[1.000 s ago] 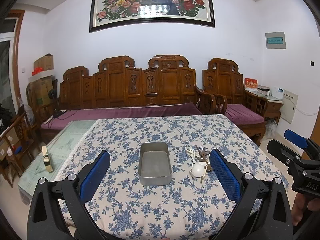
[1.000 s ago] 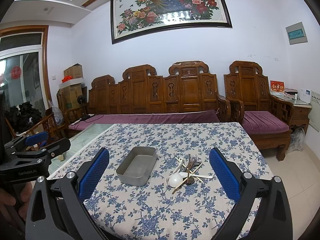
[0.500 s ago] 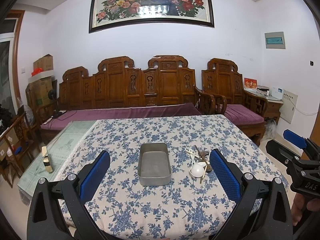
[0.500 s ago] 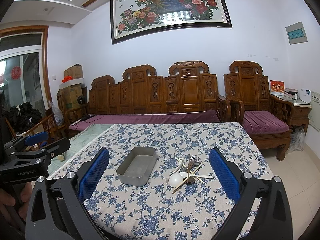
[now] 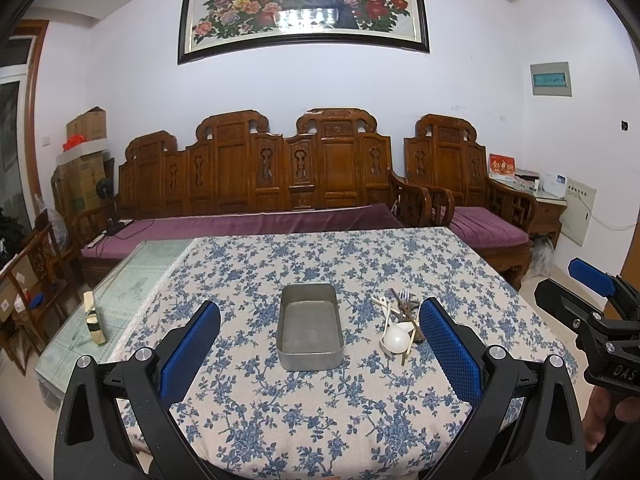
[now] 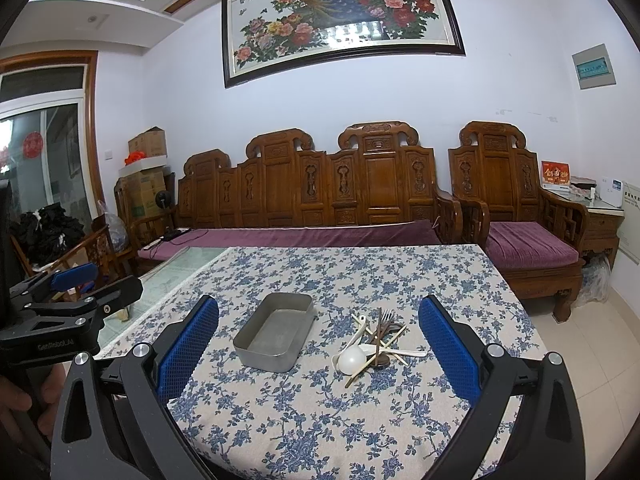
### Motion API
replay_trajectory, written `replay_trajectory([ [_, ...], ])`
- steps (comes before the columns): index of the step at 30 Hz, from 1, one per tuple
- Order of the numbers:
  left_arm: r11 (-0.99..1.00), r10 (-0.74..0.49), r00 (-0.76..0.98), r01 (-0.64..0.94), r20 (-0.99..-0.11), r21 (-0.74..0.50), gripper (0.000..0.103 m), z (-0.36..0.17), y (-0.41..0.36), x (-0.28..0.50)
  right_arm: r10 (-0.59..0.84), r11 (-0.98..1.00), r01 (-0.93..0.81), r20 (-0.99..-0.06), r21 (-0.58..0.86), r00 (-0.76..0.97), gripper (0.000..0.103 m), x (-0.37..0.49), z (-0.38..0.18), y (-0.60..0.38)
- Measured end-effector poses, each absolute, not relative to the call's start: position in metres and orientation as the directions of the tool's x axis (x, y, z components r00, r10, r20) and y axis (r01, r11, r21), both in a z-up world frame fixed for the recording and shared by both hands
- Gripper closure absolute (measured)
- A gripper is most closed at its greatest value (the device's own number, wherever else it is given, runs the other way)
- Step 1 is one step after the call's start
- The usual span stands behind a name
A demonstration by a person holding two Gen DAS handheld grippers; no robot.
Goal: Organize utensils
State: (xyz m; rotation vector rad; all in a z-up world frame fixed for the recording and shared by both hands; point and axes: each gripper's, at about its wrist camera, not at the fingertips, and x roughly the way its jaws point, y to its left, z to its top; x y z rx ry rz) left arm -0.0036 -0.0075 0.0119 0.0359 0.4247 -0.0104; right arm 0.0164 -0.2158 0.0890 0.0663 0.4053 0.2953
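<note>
**A home sitting room**

A long carved wooden bench sofa with purple cushions stands against the white wall, with a matching armchair beside it. Above hangs a framed peacock-and-peony picture. A table under a blue floral tablecloth fills the foreground. Cardboard boxes are stacked in the far left corner beside a glazed door.

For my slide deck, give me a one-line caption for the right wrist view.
Open right gripper faces an empty metal tray beside a utensil pile on the floral tablecloth.
</note>
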Motion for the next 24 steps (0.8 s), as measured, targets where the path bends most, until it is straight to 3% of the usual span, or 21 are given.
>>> replay_trajectory([
  [16,0.999,-0.012,0.852,0.026,-0.523,0.02,0.006,-0.028,0.006,0.032,0.317,0.948,-0.301,-0.429,0.108,0.846,0.003,0.049,0.061,-0.214],
  [24,0.997,-0.006,0.786,0.053,-0.619,0.058,0.006,-0.058,0.004,0.064,0.308,0.949,-0.298,-0.488,0.1,0.817,0.011,0.094,0.027,-0.221],
])
